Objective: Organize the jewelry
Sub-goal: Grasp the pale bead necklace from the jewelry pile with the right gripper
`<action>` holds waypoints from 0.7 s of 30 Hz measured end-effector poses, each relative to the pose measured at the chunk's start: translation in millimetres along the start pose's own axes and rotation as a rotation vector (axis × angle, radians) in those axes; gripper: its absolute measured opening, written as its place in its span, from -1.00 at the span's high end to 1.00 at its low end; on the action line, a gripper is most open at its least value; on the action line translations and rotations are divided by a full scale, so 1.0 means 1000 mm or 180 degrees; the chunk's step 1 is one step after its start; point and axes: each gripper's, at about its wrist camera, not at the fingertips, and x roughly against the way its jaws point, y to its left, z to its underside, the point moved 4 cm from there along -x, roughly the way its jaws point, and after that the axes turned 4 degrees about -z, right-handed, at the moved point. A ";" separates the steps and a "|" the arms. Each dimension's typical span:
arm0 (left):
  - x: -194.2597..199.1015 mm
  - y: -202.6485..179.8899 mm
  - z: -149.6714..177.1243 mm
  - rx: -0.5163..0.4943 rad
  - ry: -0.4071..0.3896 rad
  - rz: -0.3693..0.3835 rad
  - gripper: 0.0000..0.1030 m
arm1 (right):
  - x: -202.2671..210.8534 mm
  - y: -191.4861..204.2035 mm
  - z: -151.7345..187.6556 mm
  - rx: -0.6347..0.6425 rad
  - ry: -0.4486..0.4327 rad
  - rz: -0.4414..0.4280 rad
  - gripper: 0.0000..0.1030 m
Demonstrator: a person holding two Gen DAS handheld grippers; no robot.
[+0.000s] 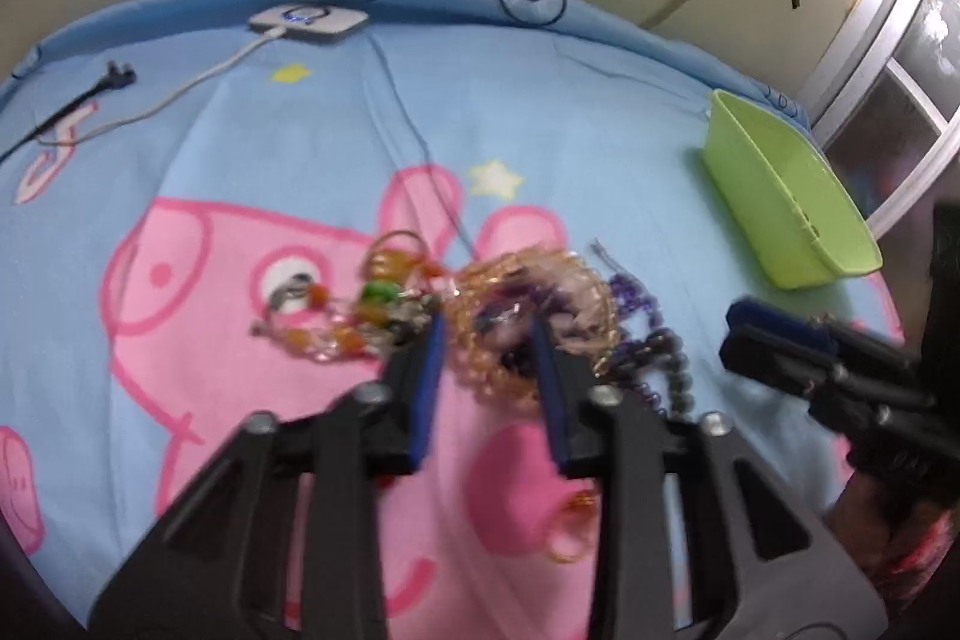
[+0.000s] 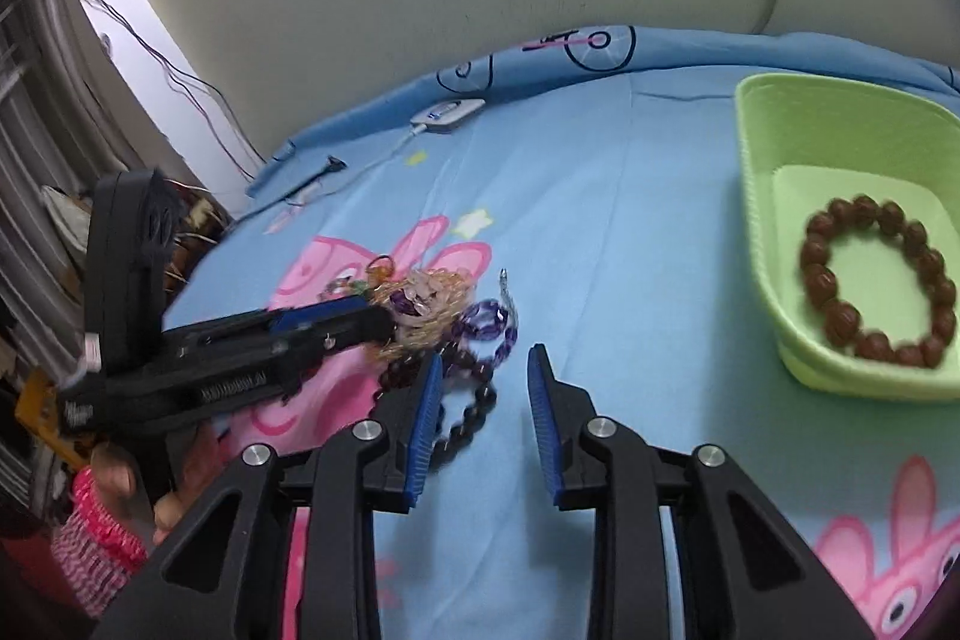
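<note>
Jewelry pile (image 1: 510, 304): tangled glossy beads, amber, purple, dark. Brown round-bead bracelet (image 2: 876, 280) inside green plastic basket (image 2: 756, 196). Left hand-held gripper (image 1: 489, 334) and right hand-held gripper (image 2: 486, 370): jaws apart, empty.

We see a light blue bedsheet (image 1: 300, 160) printed with a large pink cartoon pig, pale yellow stars and dark-outlined bicycles. On the pig's face lies the jewelry heap (image 1: 510, 304): amber-gold beads, orange and green stones, purple strands, dark beads. Right of the heap stands a lime green basket (image 2: 756, 196) with a reddish-brown bead bracelet (image 2: 876, 280) inside. Both grippers are black with blue pads (image 2: 423, 424).
</note>
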 end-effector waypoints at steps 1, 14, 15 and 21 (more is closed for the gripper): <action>0.001 0.002 0.002 0.0014 0.0014 -0.0018 0.72 | -0.006 0.001 -0.002 0.0006 0.0010 0.0020 0.79; 0.054 0.127 0.045 0.0614 -0.0072 -0.0532 0.72 | -0.026 0.083 0.059 0.0551 0.0687 -0.0836 0.79; 0.059 0.137 0.047 0.0719 -0.0082 -0.0528 0.72 | -0.021 0.081 0.060 0.0553 0.0672 -0.0823 0.79; 0.077 0.143 0.045 0.0900 -0.0210 -0.0365 0.71 | -0.005 0.056 0.034 0.0576 0.0329 -0.0306 0.79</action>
